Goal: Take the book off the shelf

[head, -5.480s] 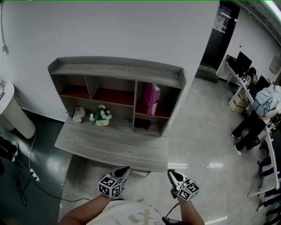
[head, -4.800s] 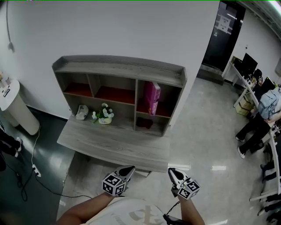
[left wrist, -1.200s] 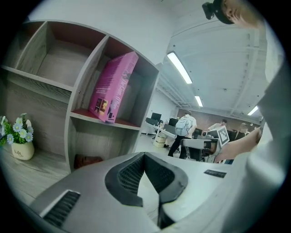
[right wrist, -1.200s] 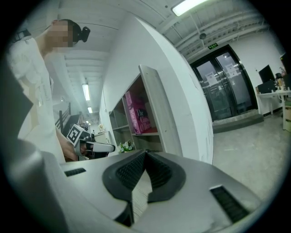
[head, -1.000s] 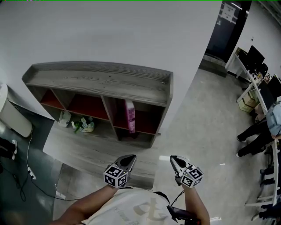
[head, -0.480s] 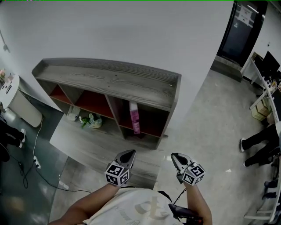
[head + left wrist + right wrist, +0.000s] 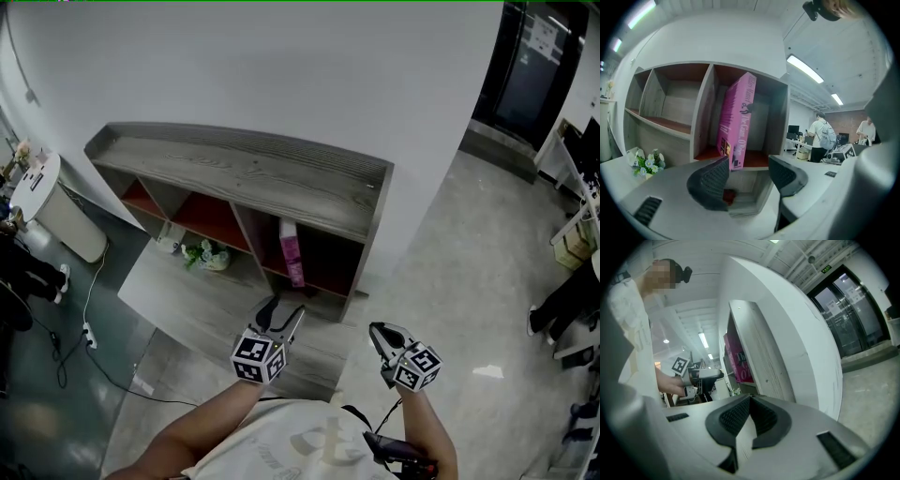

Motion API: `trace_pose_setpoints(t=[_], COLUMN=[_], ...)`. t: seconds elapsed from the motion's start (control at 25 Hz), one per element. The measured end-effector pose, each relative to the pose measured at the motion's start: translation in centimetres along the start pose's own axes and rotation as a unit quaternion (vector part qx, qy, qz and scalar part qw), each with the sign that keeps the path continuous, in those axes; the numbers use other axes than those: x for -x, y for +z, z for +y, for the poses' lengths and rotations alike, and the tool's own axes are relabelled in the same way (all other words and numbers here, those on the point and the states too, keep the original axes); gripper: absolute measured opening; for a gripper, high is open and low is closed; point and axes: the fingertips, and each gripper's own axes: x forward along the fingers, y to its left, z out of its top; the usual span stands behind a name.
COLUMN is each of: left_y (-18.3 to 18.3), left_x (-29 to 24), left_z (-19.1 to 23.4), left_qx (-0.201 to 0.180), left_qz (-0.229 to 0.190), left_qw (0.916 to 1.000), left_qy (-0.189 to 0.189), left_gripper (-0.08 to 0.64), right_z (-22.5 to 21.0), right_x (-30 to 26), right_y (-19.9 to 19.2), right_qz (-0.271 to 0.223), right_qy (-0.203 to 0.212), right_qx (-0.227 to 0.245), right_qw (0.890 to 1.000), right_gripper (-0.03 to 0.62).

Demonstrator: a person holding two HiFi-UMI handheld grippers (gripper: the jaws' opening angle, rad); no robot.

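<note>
A pink book leans upright in the right-hand compartment of the grey wooden shelf. In the left gripper view the book stands straight ahead, beyond the jaws and apart from them. My left gripper hovers over the desk's front edge, below the book; its jaws are opening and nothing is between them. My right gripper hangs to the right of the desk, shut and empty. From it the book shows edge-on past the shelf's side wall.
The shelf stands on a grey desk against a white wall. A small flower pot and a white object sit under the left compartments. A white bin stands at the far left, with cables on the floor. People stand far off.
The left gripper's jaws have spread apart and it has moved a little forward toward the shelf. The right gripper has stayed shut at about the same place.
</note>
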Motion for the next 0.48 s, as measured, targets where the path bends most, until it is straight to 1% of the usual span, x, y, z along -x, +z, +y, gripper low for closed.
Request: trace_pose_setpoints(t=[0.04,0.12,0.32,0.4,0.48], left_y=[0.4,1.5,4.2,4.9,5.6], left_x=[-0.4,-1.1,-2.5,-3.1,-3.7], left_z=[0.1,0.3,1.5,1.8,2.0], left_qx=[-0.002,-0.008,-0.017,-0.015,-0.015], left_qz=[-0.003,-0.012,-0.043,-0.043,-0.042], left_qw=[1.0000,0.9997,0.9973,0.9965,0.9957], left_qy=[0.006,0.019,0.057,0.070,0.081], left_gripper=[0.281,0.298,0.298,0.353,0.373], right_z=[-0.2,-0.7,-1.5,-1.7,-1.7], right_x=[0.0,-0.2,-0.9,-0.7,-0.5], right_y=[0.0,0.1,0.1,0.3,0.5], right_qz=[-0.001,-0.002,0.000,-0.001,-0.001], right_qy=[0.002,0.006,0.021,0.022,0.022], right_qx=[0.000,-0.001,-0.004,-0.005,-0.006], right_qw=[1.000,1.000,1.000,1.000,1.000], right_gripper=[0.005,0.005,0.005,0.005,0.005])
